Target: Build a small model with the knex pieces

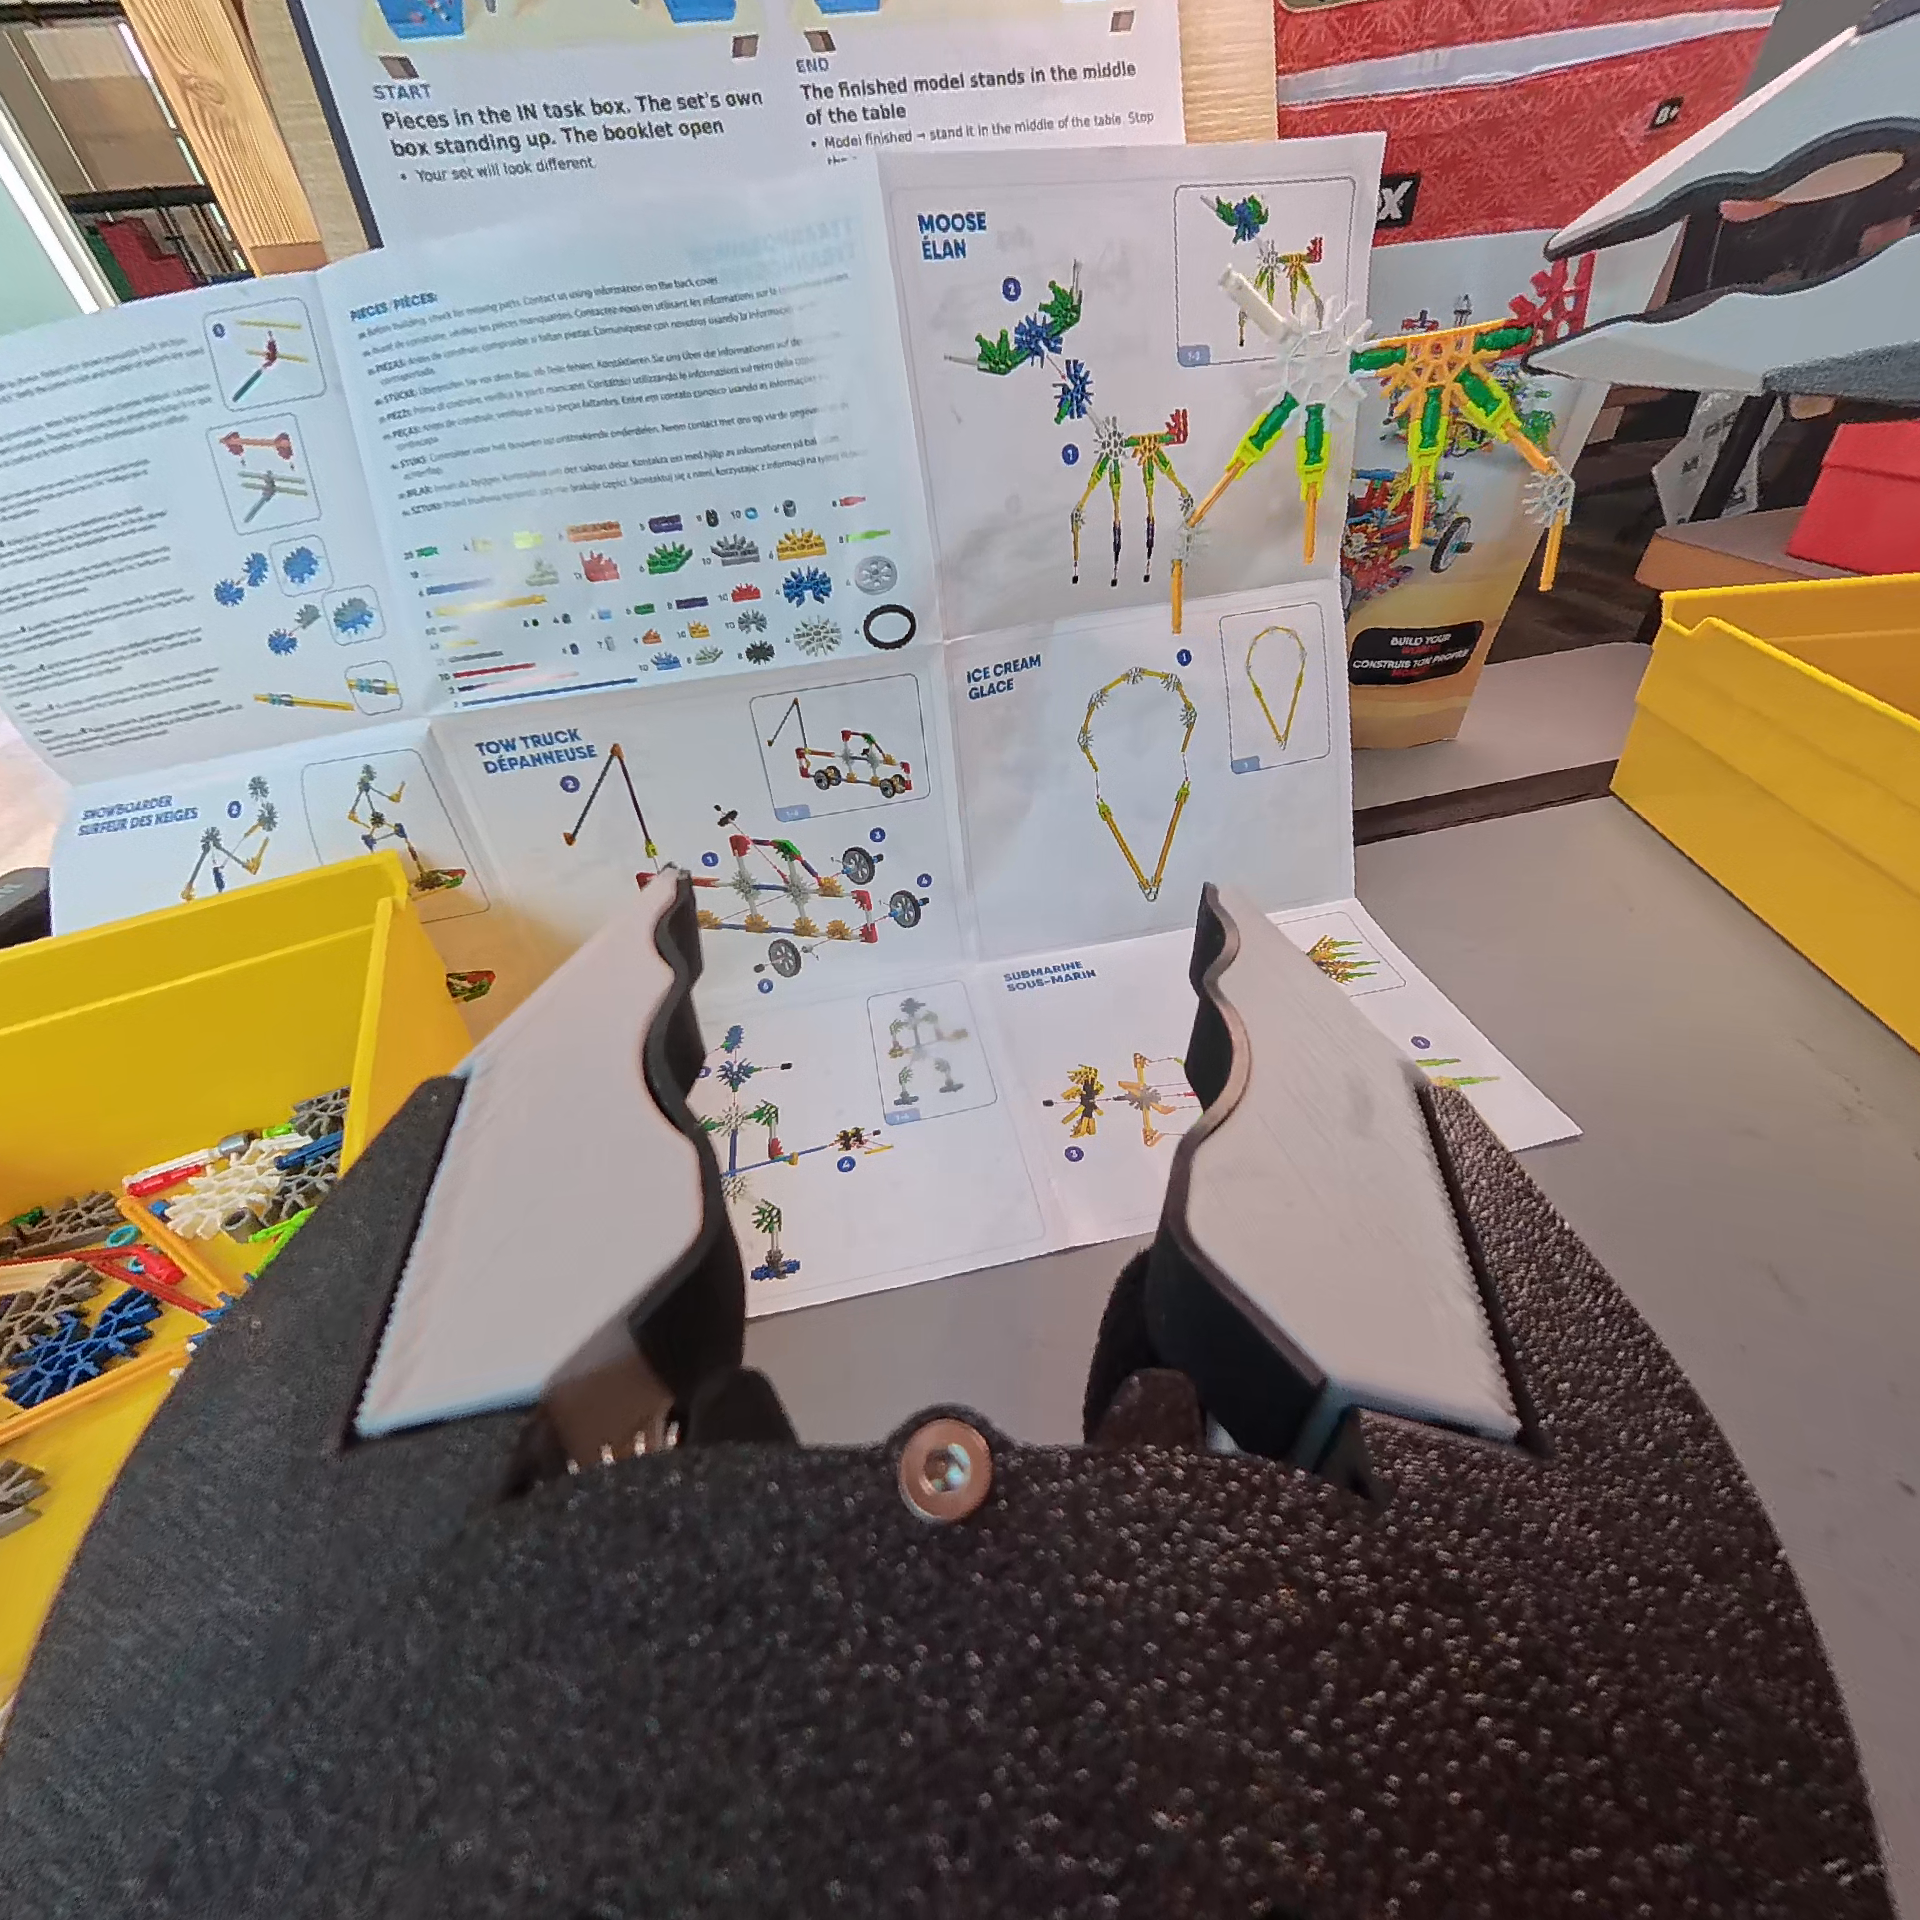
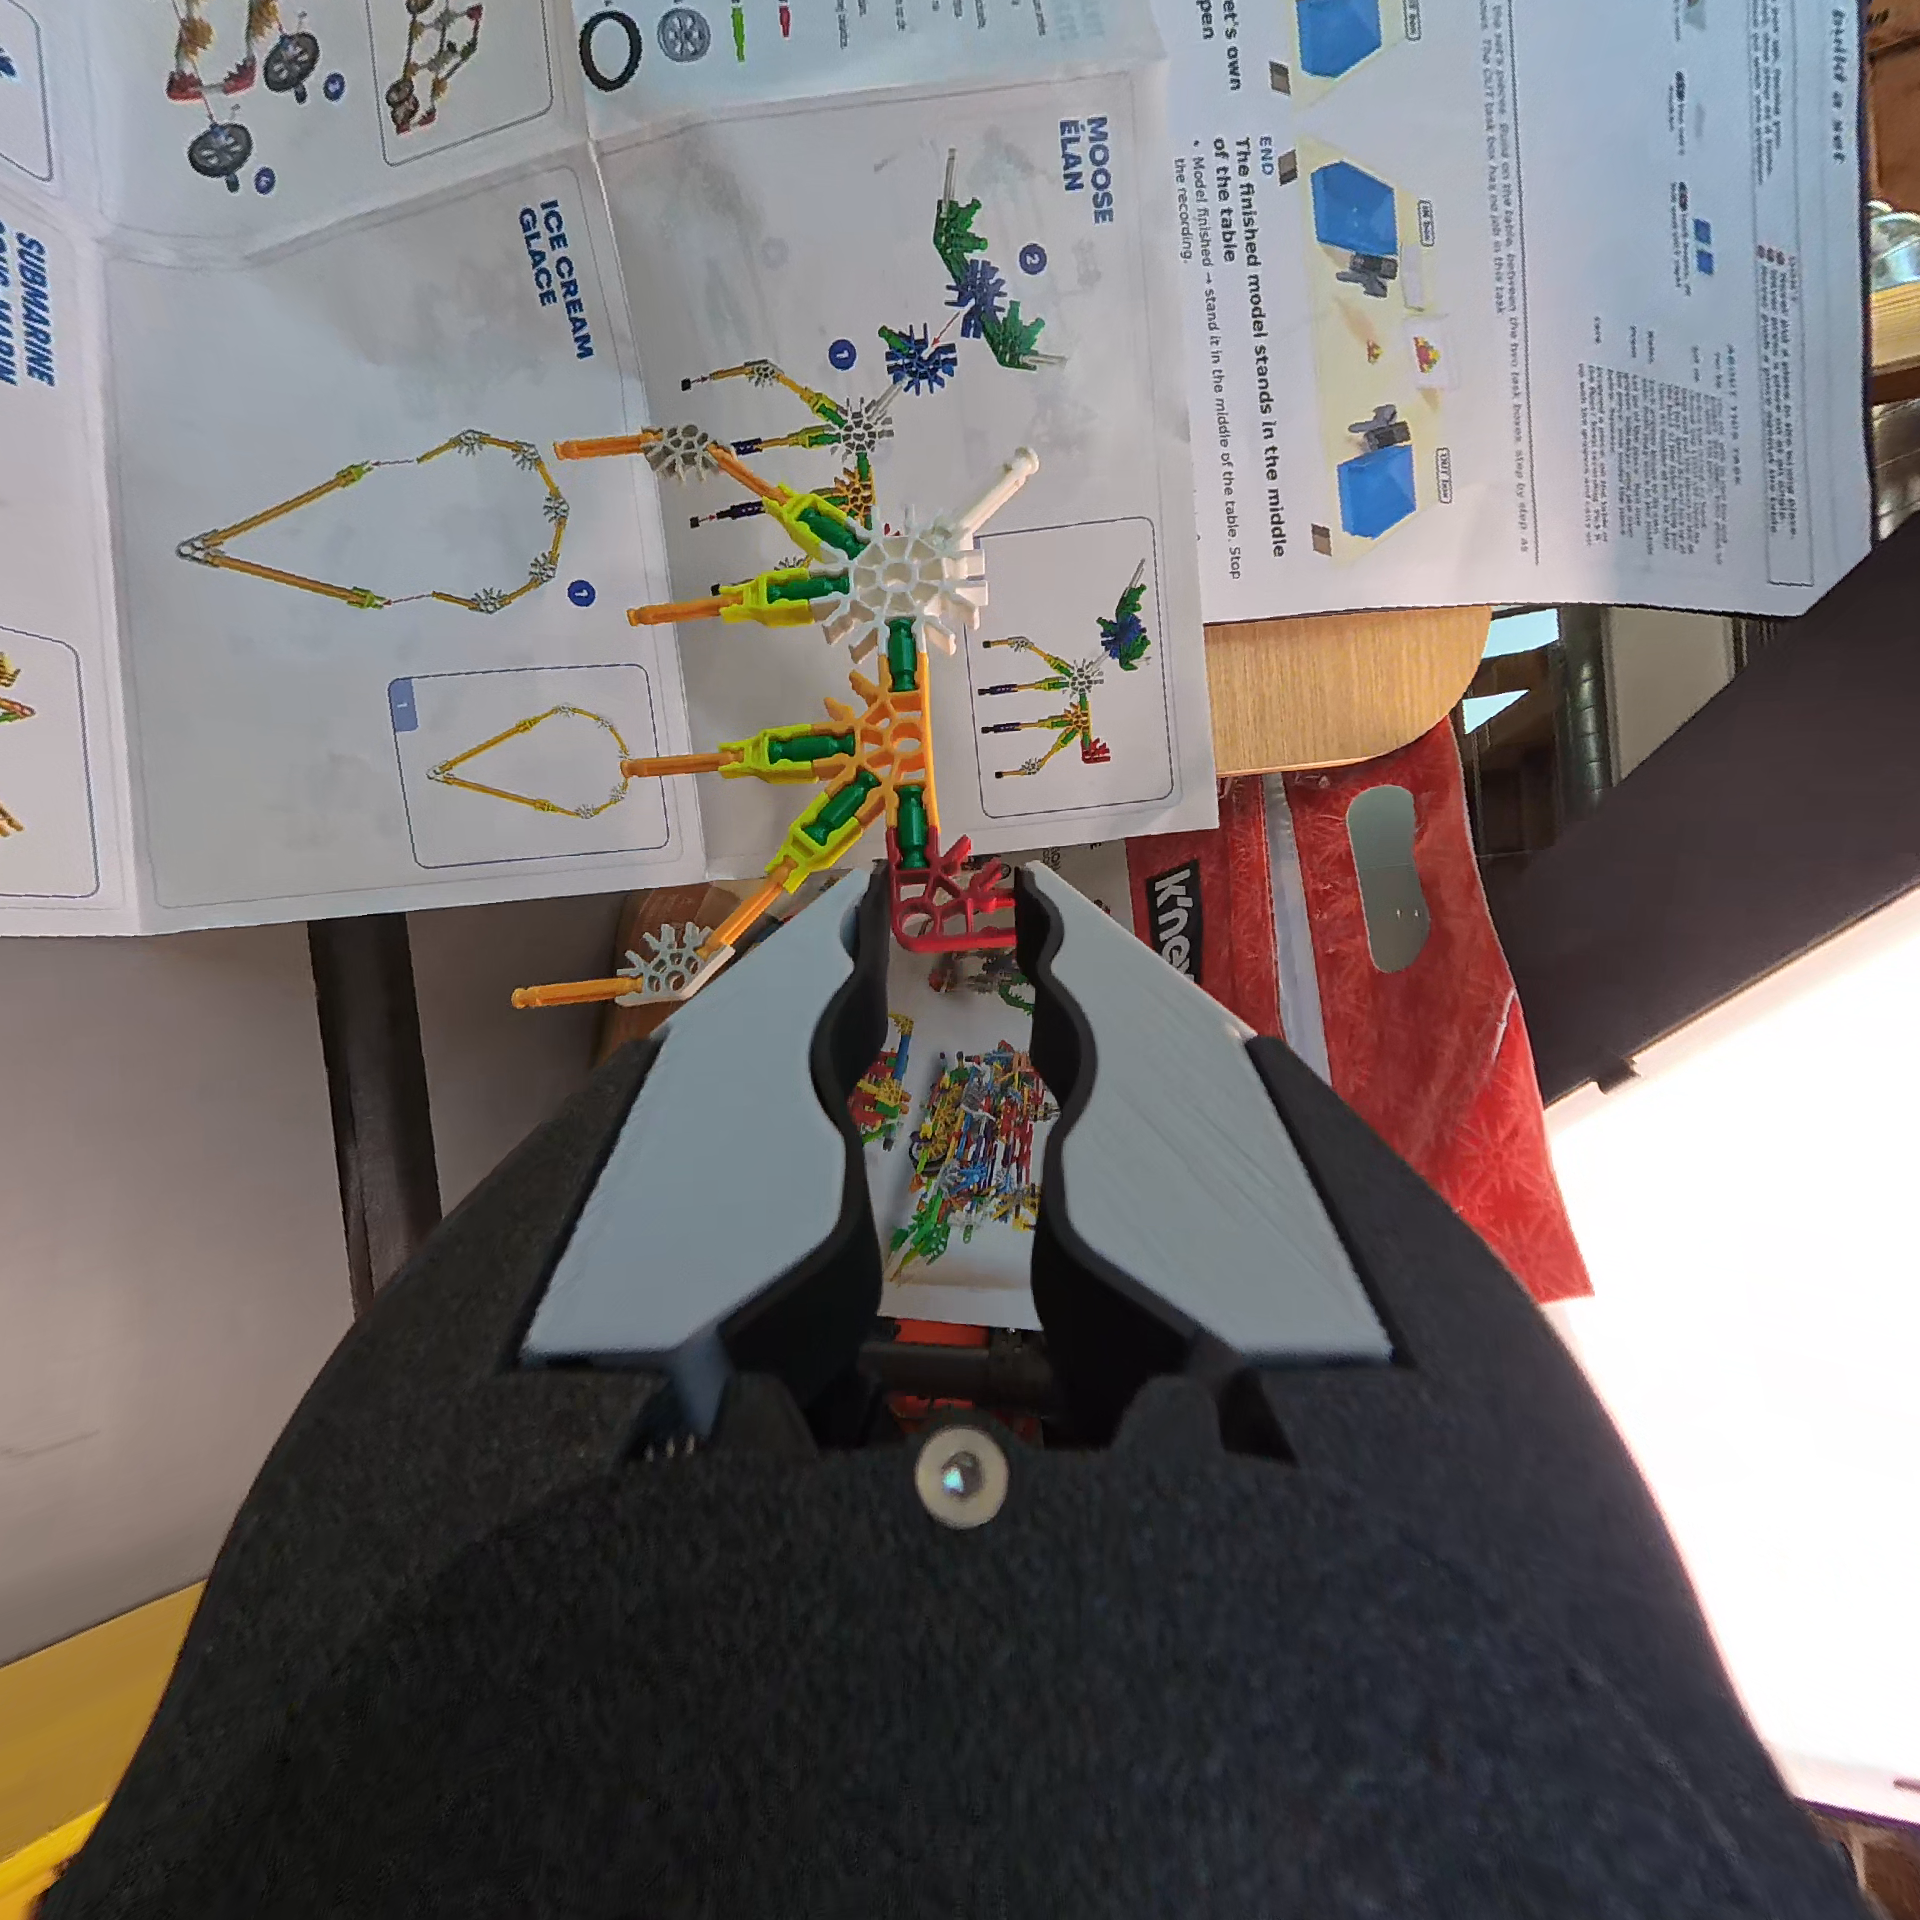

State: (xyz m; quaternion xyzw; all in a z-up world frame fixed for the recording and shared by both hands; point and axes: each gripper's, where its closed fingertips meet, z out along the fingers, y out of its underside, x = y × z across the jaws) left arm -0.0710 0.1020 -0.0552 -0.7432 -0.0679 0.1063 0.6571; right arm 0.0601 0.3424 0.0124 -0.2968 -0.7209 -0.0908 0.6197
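Left gripper (image 1: 940, 904): fingers (image 1: 582, 1122) spread wide, nothing held, hovered above grey worktop (image 1: 1683, 1091) over the lower edge of the instruction sheet (image 1: 665, 582).

Right gripper (image 2: 948, 888): fingers (image 2: 1153, 1122) nearly closed, clamped on red corner connector (image 2: 940, 904) at the end of the rod-and-connector model (image 2: 883, 644).

Counts on model, right wrist view: 1 red connector, 1 orange connector (image 2: 888, 732), 1 white hub (image 2: 909, 582), 2 small grey connectors (image 2: 681, 452), 1 white rod (image 2: 997, 494), several green rods in yellow-green clips with orange rod tips. Exact rod count not readable.

Yellow bins: 1 at left (image 1: 208, 997) with loose pieces (image 1: 156, 1247) of blue, grey, white, red; at least 1 at right (image 1: 1787, 748), maybe stacked, could not tell.

View differences: left wrist view alone showed both bins, loose pieces, plus right gripper (image 1: 1725, 343) at upper right with model (image 1: 1434, 395) held up in air, clear of worktop. Right wrist view alone showed the grip on the red connector and the red product bag (image 2: 1403, 935) behind.

Orientation: model long axis ran straight out along right fingers, red end in grip, white hub far; legs fanned left in that view. From left wrist view, axis roughly horizontal, legs down.

Farthest: 1 folded instruction sheet propped upright, 1 printed task sheet (image 1: 727, 114) behind it.
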